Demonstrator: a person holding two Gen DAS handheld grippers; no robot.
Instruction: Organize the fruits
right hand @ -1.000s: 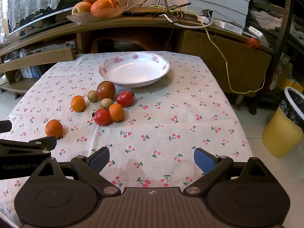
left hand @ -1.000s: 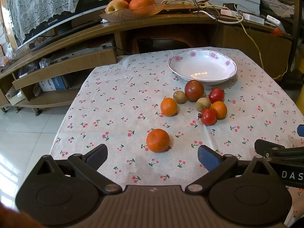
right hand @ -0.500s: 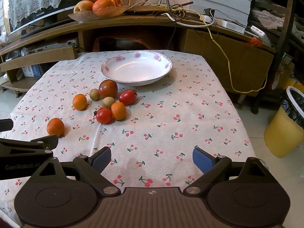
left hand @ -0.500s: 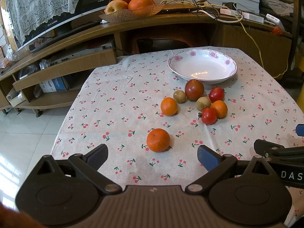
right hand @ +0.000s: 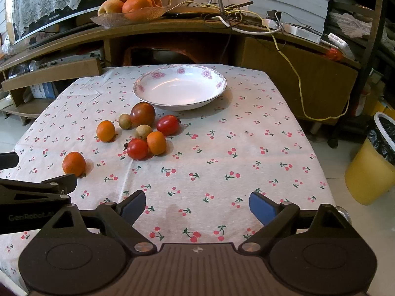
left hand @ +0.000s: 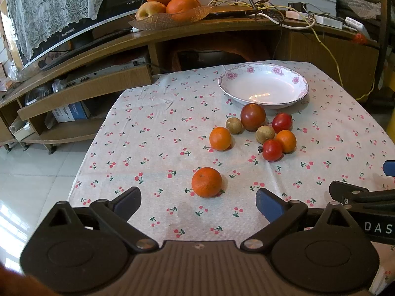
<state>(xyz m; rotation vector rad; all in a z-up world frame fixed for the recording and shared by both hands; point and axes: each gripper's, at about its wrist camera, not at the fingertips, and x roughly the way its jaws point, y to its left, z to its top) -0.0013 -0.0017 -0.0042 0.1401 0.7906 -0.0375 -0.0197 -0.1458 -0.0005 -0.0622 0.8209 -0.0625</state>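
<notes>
Bottom of frame: left gripper (left hand: 198, 201) spread wide, nothing held; right gripper (right hand: 197, 203) likewise spread and bare. Just beyond the left fingertips, centre frame, a lone orange (left hand: 207, 182) on the tablecloth (left hand: 153, 133). Farther, right of centre, clustered tomatoes (left hand: 272, 150). Upper right, the white bowl (left hand: 263, 86).
</notes>
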